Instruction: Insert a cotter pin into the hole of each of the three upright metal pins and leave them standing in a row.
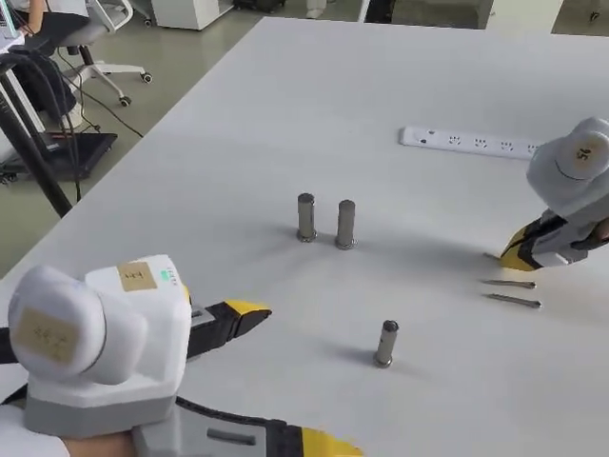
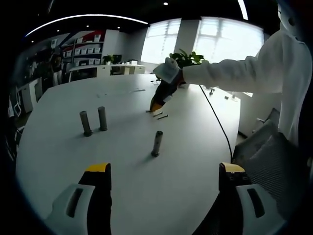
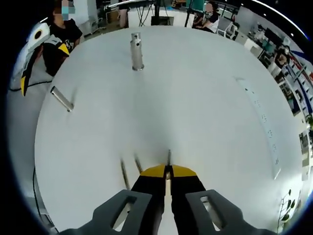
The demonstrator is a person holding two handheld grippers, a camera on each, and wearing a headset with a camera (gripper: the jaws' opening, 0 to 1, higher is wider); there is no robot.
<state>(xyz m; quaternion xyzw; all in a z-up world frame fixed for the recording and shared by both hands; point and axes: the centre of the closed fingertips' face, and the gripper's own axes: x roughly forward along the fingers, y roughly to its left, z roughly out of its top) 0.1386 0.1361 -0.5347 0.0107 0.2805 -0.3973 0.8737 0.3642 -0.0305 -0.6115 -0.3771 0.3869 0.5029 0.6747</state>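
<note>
Three upright metal pins stand on the white table [image 1: 285, 114]: two side by side [image 1: 305, 217] [image 1: 345, 225] and a third nearer me [image 1: 385, 343]. Two cotter pins [image 1: 509, 283] [image 1: 514, 301] lie flat at the right. My right gripper [image 1: 514, 255] is low over the table just behind them, its jaws shut on a third cotter pin [image 3: 168, 157] whose end sticks out past the tips [image 3: 167, 171]. My left gripper [image 2: 164, 171] hovers open at the near left, nothing between its jaws, facing the pins [image 2: 157, 143] [image 2: 85, 123] [image 2: 102, 118].
A white power strip [image 1: 466, 143] lies at the back right of the table. An office chair [image 1: 90, 38] and a dark stand [image 1: 38, 143] are on the floor beyond the table's left edge. Bare tabletop lies between the pins and the cotter pins.
</note>
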